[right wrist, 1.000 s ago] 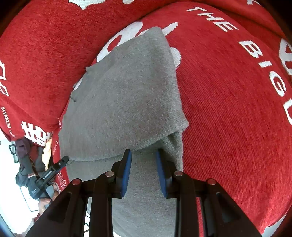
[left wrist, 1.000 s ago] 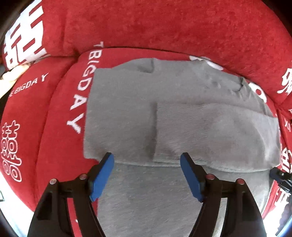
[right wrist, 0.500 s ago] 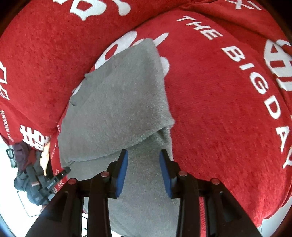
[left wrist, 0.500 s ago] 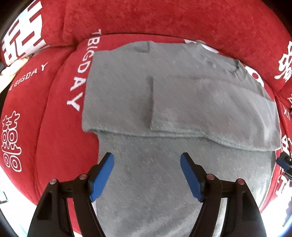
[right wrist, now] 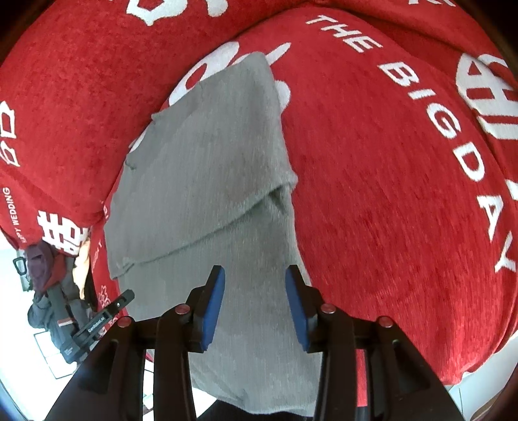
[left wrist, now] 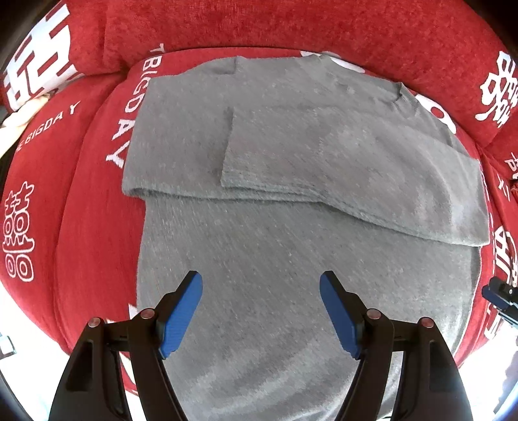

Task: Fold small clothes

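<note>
Sweater (left wrist: 291,168): grey knit, lying flat on a red sofa cover (left wrist: 84,226), with both sleeves folded across the chest.
Sleeves: the right one lies on top, its cuff edge ending near the middle of the chest; the left one lies under it.
Hem end: runs toward both cameras and hangs over the front edge of the seat.
Collar: at the far end, close to the back cushion (left wrist: 291,29).
Left gripper (left wrist: 260,285): blue pads well apart, above the lower body of the sweater, nothing between them.
Right gripper (right wrist: 255,281): jaws opening, over the sweater's side edge; the cloth looks free of the pads, though the angle makes this hard to judge.
Cover print: white letters "THE BIG DAY" (right wrist: 437,123) beside the sweater.
Floor side: a dark bundle (right wrist: 48,281) beyond the seat's edge.
</note>
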Demonstrator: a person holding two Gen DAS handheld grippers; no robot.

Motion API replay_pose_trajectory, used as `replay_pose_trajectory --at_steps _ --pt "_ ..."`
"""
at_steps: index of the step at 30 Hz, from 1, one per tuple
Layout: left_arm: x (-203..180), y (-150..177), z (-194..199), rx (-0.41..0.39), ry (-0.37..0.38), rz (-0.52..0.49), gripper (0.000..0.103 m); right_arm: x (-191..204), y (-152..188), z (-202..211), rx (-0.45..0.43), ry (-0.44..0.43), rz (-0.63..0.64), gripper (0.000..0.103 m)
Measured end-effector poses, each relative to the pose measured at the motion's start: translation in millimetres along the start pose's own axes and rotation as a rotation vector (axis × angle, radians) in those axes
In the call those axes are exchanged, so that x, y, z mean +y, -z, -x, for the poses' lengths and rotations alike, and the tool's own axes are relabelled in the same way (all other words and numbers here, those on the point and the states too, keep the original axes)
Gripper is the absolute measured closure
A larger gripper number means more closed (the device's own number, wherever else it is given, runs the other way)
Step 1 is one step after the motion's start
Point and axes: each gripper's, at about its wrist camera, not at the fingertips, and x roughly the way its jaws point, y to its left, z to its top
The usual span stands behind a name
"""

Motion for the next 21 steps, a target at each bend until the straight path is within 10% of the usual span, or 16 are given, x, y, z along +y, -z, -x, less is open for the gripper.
replay_pose_trajectory --at_steps 21 --pt "-5 93 23 0.035 -0.007 0.093 0.027 11 38 -12 0.151 -0.08 0.199 0.06"
